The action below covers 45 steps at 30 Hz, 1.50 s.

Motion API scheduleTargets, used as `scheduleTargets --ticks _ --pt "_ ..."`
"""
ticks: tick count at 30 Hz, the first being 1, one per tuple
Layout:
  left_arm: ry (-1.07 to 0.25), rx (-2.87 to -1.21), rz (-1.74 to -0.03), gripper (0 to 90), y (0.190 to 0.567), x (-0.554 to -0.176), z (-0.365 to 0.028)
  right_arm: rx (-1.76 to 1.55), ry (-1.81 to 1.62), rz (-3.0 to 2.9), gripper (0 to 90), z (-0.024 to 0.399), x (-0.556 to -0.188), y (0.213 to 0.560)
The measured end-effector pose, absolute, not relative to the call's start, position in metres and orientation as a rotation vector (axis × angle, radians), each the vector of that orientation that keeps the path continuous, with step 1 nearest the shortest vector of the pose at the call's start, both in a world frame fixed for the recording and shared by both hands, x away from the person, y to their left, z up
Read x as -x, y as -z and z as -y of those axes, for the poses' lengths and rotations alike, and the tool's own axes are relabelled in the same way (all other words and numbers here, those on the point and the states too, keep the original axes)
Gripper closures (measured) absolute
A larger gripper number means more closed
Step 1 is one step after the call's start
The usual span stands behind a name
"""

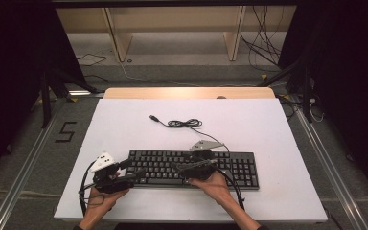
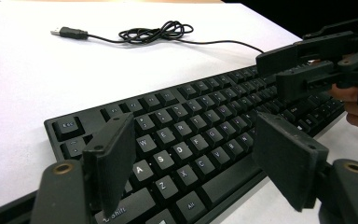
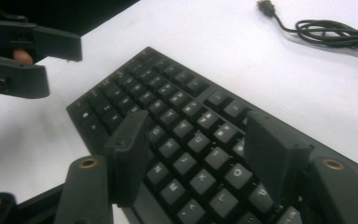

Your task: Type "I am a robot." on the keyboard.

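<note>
Black flat keyboard (image 1: 191,167), square keys

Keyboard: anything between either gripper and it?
Nothing visible. The left gripper hangs open over the left end of the keyboard, the right gripper open over its middle. In each gripper view only keys show between the jaws. The coiled cable lies apart, farther back.

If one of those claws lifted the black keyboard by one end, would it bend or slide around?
The keyboard looks rigid and long, so it would probably stay straight but tilt. On the smooth white table it likely slides easily. Its loose cable would probably drag limply.
</note>
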<state>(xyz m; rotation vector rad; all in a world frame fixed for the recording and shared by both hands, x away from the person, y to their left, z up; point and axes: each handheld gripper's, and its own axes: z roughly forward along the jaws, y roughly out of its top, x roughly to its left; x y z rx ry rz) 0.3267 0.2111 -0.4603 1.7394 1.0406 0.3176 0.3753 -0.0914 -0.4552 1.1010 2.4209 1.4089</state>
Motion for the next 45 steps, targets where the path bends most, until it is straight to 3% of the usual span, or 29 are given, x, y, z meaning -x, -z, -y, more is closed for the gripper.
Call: scheduleTargets --ticks 3,7,11,20,45 --pt "-0.318 -1.740 -1.040 29.5 0.460 -0.327 -0.211 -1.082 -1.407 -2.434 44.9 0.087 -0.374 0.455" --pt "-0.319 -1.740 -1.042 29.5 0.461 -0.327 -0.211 -1.066 -1.397 -2.448 54.6 0.082 -0.372 0.456" --pt "-0.319 -1.740 -1.041 29.5 0.460 -0.327 -0.211 -1.036 -1.377 -2.470 69.8 0.077 -0.371 0.458" --pt "-0.318 -1.740 -1.040 29.4 0.461 -0.327 -0.211 -1.012 -1.346 -2.515 87.6 0.066 -0.369 0.463" --pt "-0.315 -1.743 -1.038 29.4 0.461 -0.327 -0.210 -0.997 -1.266 -2.588 90.0 0.044 -0.368 0.481"
